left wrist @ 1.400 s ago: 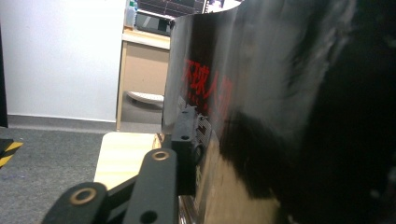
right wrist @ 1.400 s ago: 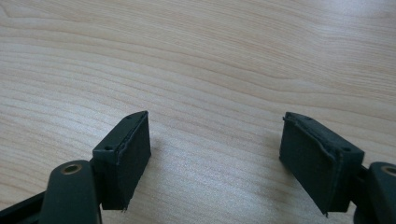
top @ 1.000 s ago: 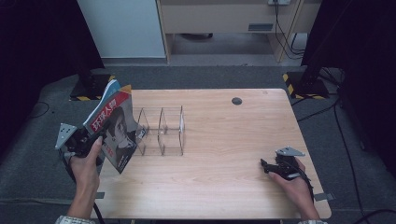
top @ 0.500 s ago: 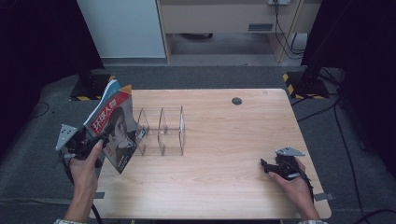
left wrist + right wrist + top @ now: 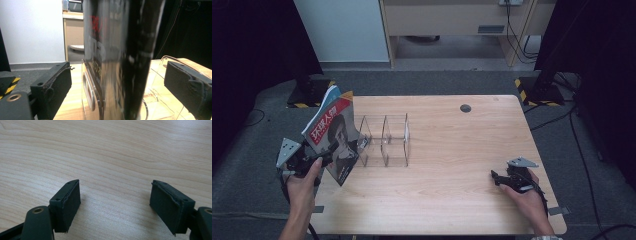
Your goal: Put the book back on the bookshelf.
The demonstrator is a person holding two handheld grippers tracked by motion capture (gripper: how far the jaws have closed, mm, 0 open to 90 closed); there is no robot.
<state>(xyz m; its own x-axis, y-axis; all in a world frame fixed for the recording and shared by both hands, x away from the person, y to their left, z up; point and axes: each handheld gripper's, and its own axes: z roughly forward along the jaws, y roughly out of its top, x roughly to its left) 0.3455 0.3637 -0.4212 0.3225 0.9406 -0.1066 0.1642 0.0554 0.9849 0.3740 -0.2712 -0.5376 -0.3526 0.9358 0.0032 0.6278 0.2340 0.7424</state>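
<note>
At the left end of the clear rack (image 5: 384, 140), a glossy magazine (image 5: 332, 135) is seen standing tilted, its lower edge by the rack's first slot. Its cover is red above and dark below, with a portrait and large white characters that cannot be made out with certainty. The rack is of transparent plastic, with thin upright dividers and rounded corners, and it is set on a pale wood-grain table (image 5: 452, 200). Left of the rack, the left gripper (image 5: 319, 157) is held against the magazine's lower half. In the left gripper view the magazine (image 5: 117, 60) is seen between the black, rough-padded jaws; these have just been opening and are spread, with clear gaps on both sides, so nothing is pinched. Well to the right of the rack, the right gripper (image 5: 497, 177) is rested low over bare table near the front edge. Its jaws are spread wide, and nothing is held between them.
</note>
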